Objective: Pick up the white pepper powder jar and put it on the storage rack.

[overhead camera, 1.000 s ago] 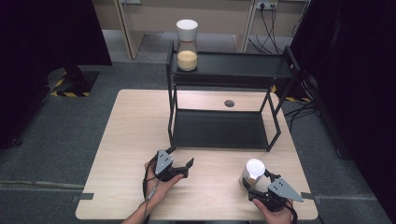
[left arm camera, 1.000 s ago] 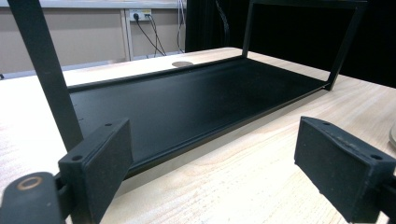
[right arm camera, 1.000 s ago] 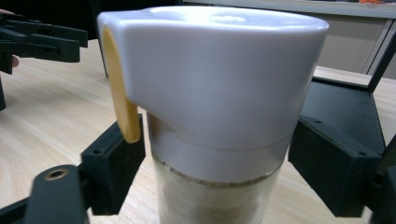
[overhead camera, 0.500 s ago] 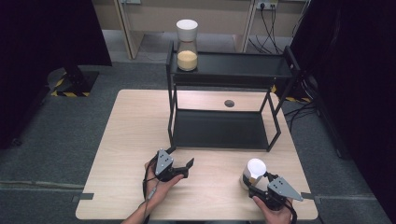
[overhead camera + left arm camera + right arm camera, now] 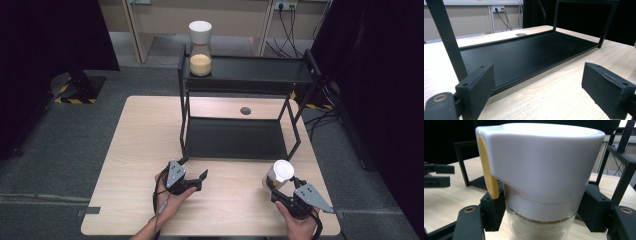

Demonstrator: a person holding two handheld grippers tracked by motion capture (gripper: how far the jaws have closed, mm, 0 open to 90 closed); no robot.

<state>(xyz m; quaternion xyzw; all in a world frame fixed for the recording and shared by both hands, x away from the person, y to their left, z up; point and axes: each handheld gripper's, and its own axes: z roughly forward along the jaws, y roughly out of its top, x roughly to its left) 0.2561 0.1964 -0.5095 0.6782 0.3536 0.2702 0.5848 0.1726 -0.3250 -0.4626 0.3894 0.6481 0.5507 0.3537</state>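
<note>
Jar (image 5: 278,175) with the white lid sits on the table's (image 5: 140,150) near-right area, in front of the black rack's (image 5: 240,137) right end.

Left to right in the high view:
- Left gripper (image 5: 192,176) rests in the person's left hand (image 5: 170,197) at the near edge, just in front of the rack's left leg. Jaws stand wide apart, nothing between them. Left gripper view (image 5: 541,92): both pads clear, bare tabletop and the rack's lower shelf (image 5: 524,55) beyond.
- Second jar (image 5: 200,47), white lid, yellowish fill, stands on the left end of the rack's top shelf, well apart from both grippers.
- Right gripper (image 5: 276,186) in the right hand (image 5: 297,222), clamped on the near jar. Right gripper view (image 5: 541,217): jaws have just closed, pads pressing either side of the glass body just below the lid (image 5: 541,162). Lid has a yellow flap (image 5: 487,170) on its left. Fill looks pale and granular, probably; the glass is too close to tell.
- Jar upright; base looks to be on the table, though the gripper hides the contact.
</note>
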